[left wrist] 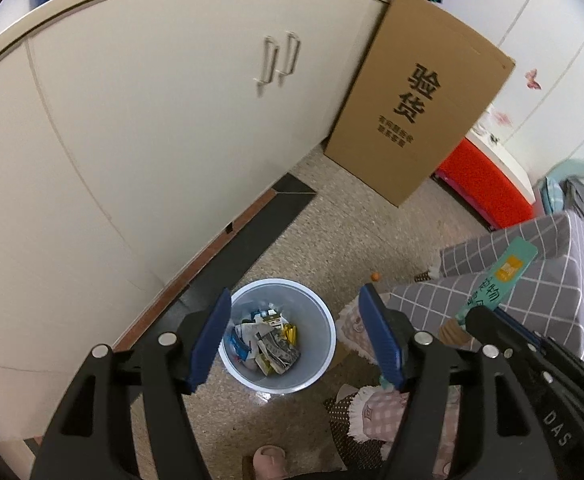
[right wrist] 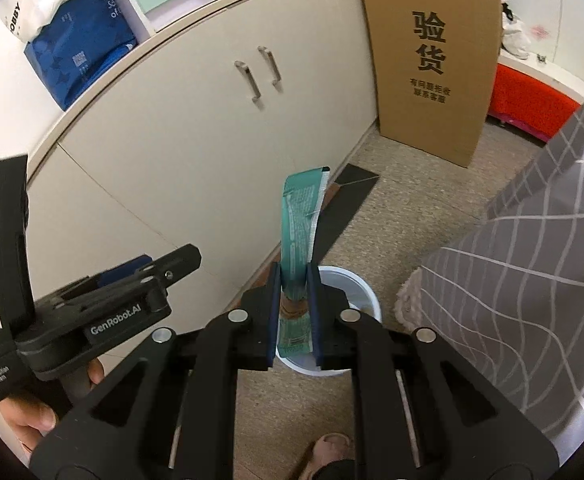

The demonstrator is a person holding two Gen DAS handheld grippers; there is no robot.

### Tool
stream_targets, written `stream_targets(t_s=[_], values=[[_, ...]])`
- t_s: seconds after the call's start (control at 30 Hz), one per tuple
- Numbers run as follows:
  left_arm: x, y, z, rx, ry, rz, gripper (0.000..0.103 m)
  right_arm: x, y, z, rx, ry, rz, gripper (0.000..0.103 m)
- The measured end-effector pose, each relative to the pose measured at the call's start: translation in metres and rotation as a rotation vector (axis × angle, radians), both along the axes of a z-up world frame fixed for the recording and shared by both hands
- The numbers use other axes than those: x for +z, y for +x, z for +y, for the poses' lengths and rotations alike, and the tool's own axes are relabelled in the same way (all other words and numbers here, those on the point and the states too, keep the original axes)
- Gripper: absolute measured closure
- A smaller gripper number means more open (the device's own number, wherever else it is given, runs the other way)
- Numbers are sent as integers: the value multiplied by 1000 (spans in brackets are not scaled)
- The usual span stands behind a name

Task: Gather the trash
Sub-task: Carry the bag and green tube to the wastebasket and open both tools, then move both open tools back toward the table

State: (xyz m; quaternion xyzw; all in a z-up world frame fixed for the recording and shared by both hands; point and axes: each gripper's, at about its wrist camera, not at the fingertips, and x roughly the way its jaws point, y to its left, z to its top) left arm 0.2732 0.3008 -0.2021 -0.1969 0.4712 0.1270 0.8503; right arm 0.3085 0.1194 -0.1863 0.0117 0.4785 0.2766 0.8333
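While we hold both grippers tilted down over the floor, the left gripper (left wrist: 296,336) has its blue pads spread w/ nothing between them, and thru that gap we see straight into the bin (left wrist: 277,336). It's a pale, round bin on the speckled floor (left wrist: 332,216), just off the base of the cabinet (left wrist: 139,120), and it already holds crumpled paper, wrappers and some yellow bits. Our right gripper (right wrist: 295,312) is clamped on a teal wrapper (right wrist: 302,220): the pads pinch its lower part, and the rest sticks up stiff and nearly upright past the fingertips. In the right wrist view the wrapper's bottom end hangs over the bin's rim (right wrist: 366,292), w/ the gripper above the bin, not touching it. In the left wrist view that same wrapper (left wrist: 500,276) shows at the right, in front of the grey checked cover (left wrist: 572,264). A cardboard box (left wrist: 420,96) w/ black print leans vs. the cabinet's far end, w/ something red (left wrist: 488,188) behind it. Slippers (left wrist: 372,412) lie near the bin, and a toe (left wrist: 269,458) shows at the bottom edge.
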Motion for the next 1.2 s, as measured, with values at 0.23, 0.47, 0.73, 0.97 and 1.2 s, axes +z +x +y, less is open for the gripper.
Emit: stream_targets(t_s=[0.23, 0.47, 0.73, 0.97, 1.2], values=[[0, -7, 9, 28, -9, 1, 38, -2, 1, 3, 9, 32, 11, 42], [11, -8, -11, -14, -11, -26, 38, 5, 3, -15, -42, 6, -16, 41], [47, -9, -49, -73, 13, -100, 36, 32, 8, -51, -107, 26, -69, 41], [88, -3, -99, -135, 36, -186, 34, 70, 8, -104, -177, 35, -158, 41], [120, 19, -179, -254, 81, -233, 33, 95, 13, -190, -305, 40, -221, 41]])
